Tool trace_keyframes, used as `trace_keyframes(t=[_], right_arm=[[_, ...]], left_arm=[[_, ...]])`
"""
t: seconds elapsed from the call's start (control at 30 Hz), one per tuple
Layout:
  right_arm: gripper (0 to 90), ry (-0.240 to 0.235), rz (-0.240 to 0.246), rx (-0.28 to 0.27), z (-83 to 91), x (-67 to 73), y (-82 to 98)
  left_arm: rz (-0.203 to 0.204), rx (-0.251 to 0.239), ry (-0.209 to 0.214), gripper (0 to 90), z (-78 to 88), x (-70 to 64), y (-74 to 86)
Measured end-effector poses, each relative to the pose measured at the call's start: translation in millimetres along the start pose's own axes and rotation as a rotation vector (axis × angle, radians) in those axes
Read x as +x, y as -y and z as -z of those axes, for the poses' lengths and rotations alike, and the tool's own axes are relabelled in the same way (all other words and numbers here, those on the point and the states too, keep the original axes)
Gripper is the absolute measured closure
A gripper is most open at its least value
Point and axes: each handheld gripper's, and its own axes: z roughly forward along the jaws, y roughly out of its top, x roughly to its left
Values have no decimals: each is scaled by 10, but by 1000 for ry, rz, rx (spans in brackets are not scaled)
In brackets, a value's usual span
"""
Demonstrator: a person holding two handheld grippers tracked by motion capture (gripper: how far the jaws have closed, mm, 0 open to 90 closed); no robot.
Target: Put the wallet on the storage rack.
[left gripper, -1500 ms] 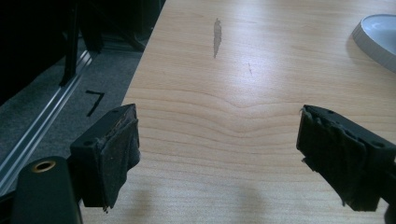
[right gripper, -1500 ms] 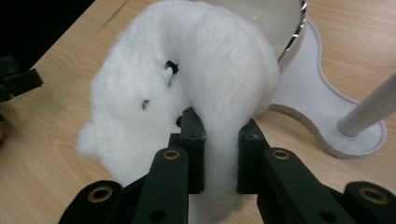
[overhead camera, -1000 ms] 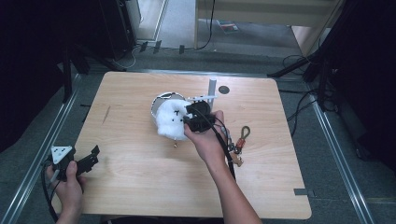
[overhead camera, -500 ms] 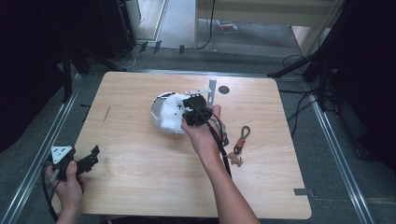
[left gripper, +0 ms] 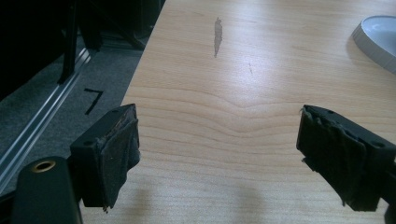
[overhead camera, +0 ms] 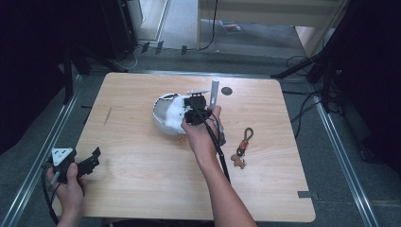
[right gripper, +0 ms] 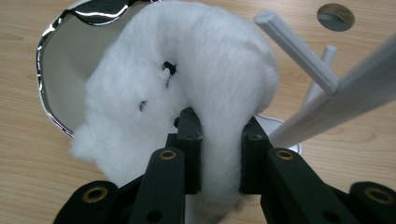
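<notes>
One wooden table (overhead camera: 142, 189) is carrying everything here, and two grippers are working over it. One shiny silver bowl (overhead camera: 161, 118) is sitting near the table's middle, and one fluffy white plush toy (overhead camera: 176, 113) is hanging at its rim, partly over the bowl's hollow. The right gripper (overhead camera: 191, 112) is pinching a fold of that plush toy (right gripper: 187, 74) between nearly closed jaws; its jaws have just been easing apart a touch, yet the fur is bunching tight between the pads. The left gripper (overhead camera: 97, 157) is waiting at the table's near left corner with its jaws standing wide apart and nothing between them, bare wood showing in the gap in the left gripper view.

One white rack (overhead camera: 214, 92) is standing just beyond the right hand; in the high view it is reading as a single post, while the right gripper view is showing several white bars (right gripper: 299, 49) crossing. One keyring (overhead camera: 241, 146) is lying to the right, its small charm hard to make out. One round dark disc (overhead camera: 226, 91) is sitting near the far edge. The bowl's far side is being hidden by the plush, and the left gripper view is cutting the bowl (left gripper: 376, 39) down to a grey sliver.
</notes>
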Motion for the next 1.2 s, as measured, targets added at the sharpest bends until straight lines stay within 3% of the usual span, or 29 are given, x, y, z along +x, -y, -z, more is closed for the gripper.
trace_keyframes(t=[0.13,0.3,0.33,0.37,0.4,0.43,0.57,0.67,0.7,0.8,1.2], right_arm=[[731,-5,-7,-11,-33,44,-20],[611,-34,-22,-37,-85,77,-44],[542,-72,-27,-43,-88,84,-48],[542,-72,-27,-43,-88,84,-48],[475,-129,-1,-59,-83,94,-43],[475,-129,-1,-59,-83,94,-43],[445,-221,49,-94,-27,131,-27],[479,-225,61,-104,-18,139,-26],[560,-217,67,-111,-14,143,-26],[634,-215,64,-132,-24,156,-28],[658,-125,104,-137,-193,274,-87]], left_arm=[[1,1,0,138,0,-1,0],[3,1,0,138,-1,2,0],[4,-1,2,138,-2,3,-1],[4,-1,2,138,-2,3,-1],[6,-2,3,138,-4,5,-1],[6,-2,3,138,-4,5,-1],[11,-2,2,138,-9,6,-4],[8,-1,2,138,-9,5,-5],[5,-1,1,138,-7,3,-4],[4,-1,0,138,-6,2,-4],[-2,-2,3,138,-8,-3,-4]])
